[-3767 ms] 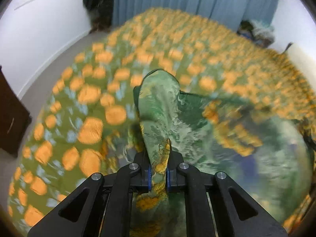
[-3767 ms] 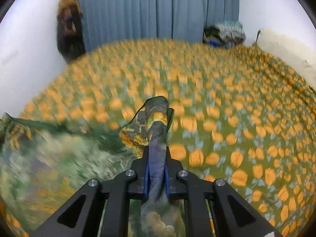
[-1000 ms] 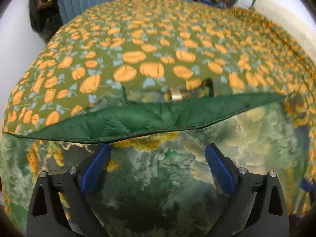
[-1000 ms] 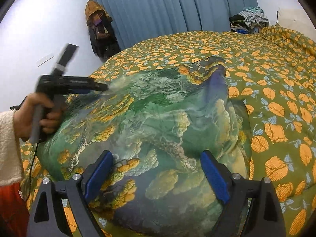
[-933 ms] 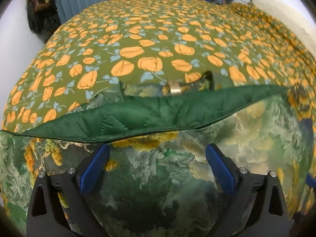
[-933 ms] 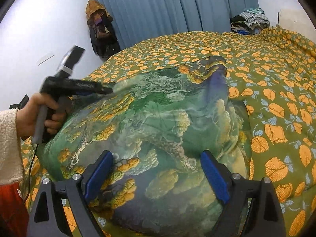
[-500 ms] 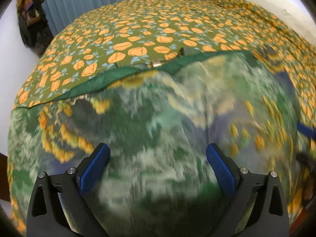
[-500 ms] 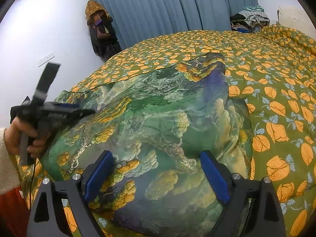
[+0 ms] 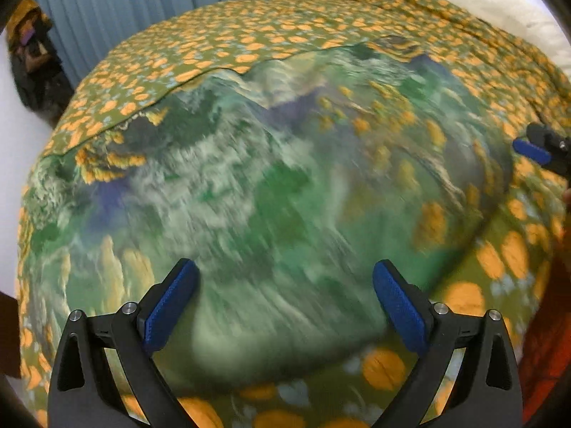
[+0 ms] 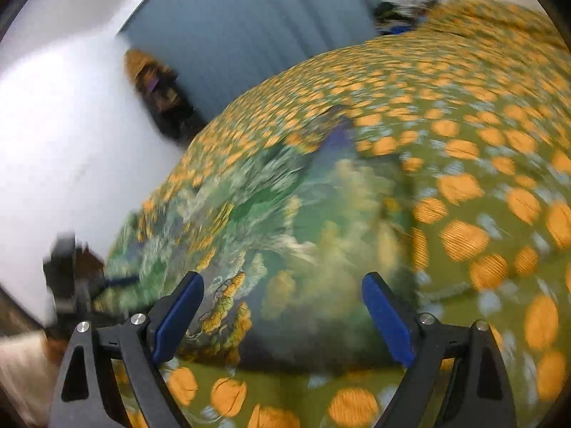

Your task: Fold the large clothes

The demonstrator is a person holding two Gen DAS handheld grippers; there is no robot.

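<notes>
One garment (image 9: pixel 271 192), two open tools (image 9: pixel 283 306)

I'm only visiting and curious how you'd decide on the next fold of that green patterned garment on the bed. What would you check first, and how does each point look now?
1. Left tool free of cloth: ok, pads wide apart, nothing pinched.
2. Right tool free of cloth: ok, likewise open.
3. Garment resting on the bedspread: ok.
4. Garment lying flat, without bunches: cannot tell, both views are smeared.
5. Edges lined up: cannot tell; only the far edge shows clearly, running unevenly.
6. Bedspread beyond the garment free for folding: ok.
</notes>
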